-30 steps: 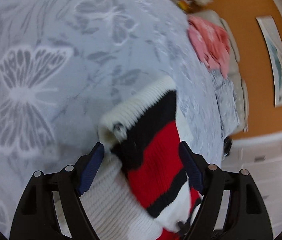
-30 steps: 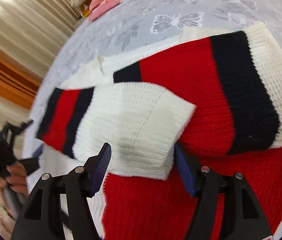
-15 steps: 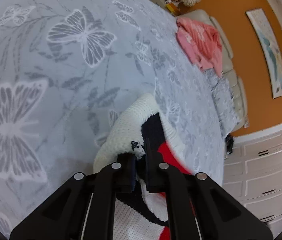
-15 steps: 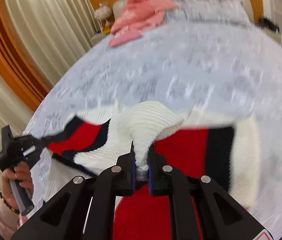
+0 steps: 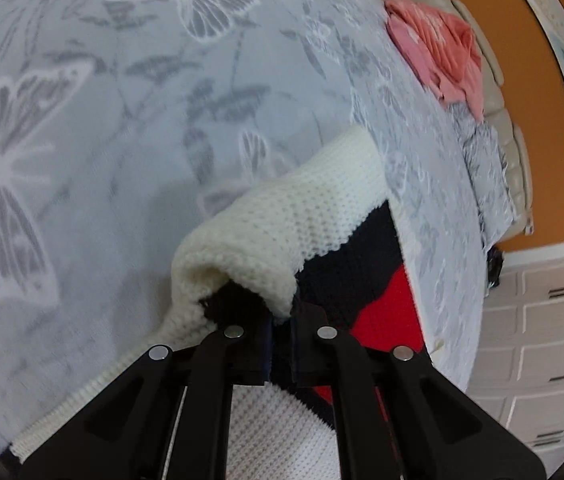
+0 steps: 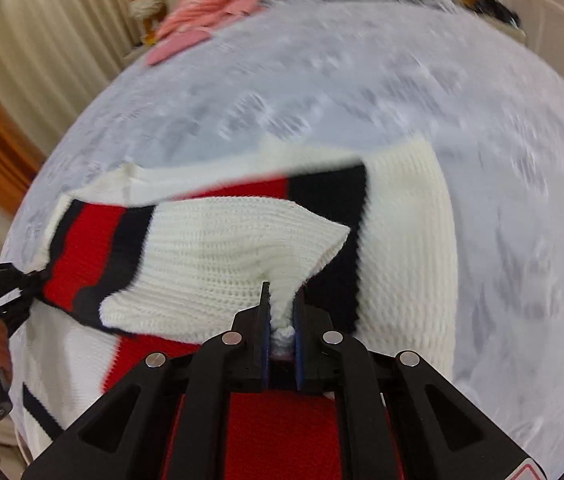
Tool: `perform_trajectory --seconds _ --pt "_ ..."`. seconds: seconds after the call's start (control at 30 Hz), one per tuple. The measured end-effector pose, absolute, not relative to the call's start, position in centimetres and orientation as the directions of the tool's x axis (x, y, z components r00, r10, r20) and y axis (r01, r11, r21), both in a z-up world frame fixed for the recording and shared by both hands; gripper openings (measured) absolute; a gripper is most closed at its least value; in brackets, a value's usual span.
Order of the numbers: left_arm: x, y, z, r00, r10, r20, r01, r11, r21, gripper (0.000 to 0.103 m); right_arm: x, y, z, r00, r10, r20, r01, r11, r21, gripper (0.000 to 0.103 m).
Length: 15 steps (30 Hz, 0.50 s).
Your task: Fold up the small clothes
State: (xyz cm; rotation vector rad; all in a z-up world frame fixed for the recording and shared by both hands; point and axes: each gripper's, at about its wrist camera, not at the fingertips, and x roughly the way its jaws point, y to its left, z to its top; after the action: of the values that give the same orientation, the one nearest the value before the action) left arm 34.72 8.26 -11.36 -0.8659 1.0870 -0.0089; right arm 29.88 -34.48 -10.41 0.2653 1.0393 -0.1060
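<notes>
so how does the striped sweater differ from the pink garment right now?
The striped sweater is chunky knit in red, black and white; the pink garment is plain pink. The sweater lies near, pinched by the left gripper and right gripper; the pink one lies untouched, crumpled at the far end. Both rest on the butterfly bedspread.

Home bedrm: butterfly bedspread (image 5: 130, 128), padded headboard (image 5: 493, 92), curtains (image 6: 54, 32).

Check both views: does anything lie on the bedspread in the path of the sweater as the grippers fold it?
Nothing visible does. Both the left gripper and right gripper are shut on the sweater, and the bedspread beyond it is bare. The pink clothes lie far off at the headboard.
</notes>
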Motion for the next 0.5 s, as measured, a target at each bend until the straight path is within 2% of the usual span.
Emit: perform_trajectory --seconds 0.07,0.13,0.17,0.23,0.33,0.37,0.4,0.43,0.5 --pt "34.7 7.5 -11.2 0.506 -0.369 -0.780 -0.372 0.722 -0.583 0.005 30.0 -34.3 -12.3 0.474 0.049 -0.879 0.210 0.964 0.166 0.008" --pt "34.5 6.9 -10.9 0.516 -0.343 -0.785 -0.336 0.762 -0.554 0.007 29.8 -34.0 -11.9 0.499 0.050 -0.865 0.196 0.966 0.169 0.011" --pt "34.3 6.7 -10.5 0.521 -0.335 -0.785 -0.303 0.788 -0.536 0.010 29.6 -34.3 -11.4 0.504 0.077 -0.860 0.204 0.957 0.205 0.012" --pt "33.8 6.7 -10.1 0.522 -0.343 -0.781 -0.253 0.812 -0.526 0.012 29.2 -35.1 -10.6 0.515 0.128 -0.848 0.216 0.937 0.273 0.024" --pt "33.0 7.0 -9.5 0.532 -0.338 -0.776 -0.181 0.850 -0.494 0.016 29.3 -36.0 -10.8 0.500 0.167 -0.850 0.240 0.916 0.321 0.026" --pt "32.9 7.1 -9.6 0.528 -0.333 -0.781 -0.174 0.858 -0.483 0.018 29.6 -36.2 -11.1 0.491 0.179 -0.853 0.247 0.910 0.333 0.026" --pt "32.9 7.2 -9.9 0.522 -0.334 -0.785 -0.180 0.856 -0.484 0.019 29.8 -36.3 -11.4 0.484 0.183 -0.856 0.253 0.907 0.337 0.020" --pt "32.9 7.4 -10.0 0.522 -0.339 -0.783 -0.188 0.849 -0.494 0.019 29.9 -36.1 -11.3 0.492 0.185 -0.851 0.247 0.907 0.340 0.009" --pt "32.8 7.5 -10.0 0.528 -0.339 -0.779 -0.206 0.838 -0.505 0.019 29.8 -35.3 -9.7 0.541 0.164 -0.825 0.208 0.924 0.320 0.009"
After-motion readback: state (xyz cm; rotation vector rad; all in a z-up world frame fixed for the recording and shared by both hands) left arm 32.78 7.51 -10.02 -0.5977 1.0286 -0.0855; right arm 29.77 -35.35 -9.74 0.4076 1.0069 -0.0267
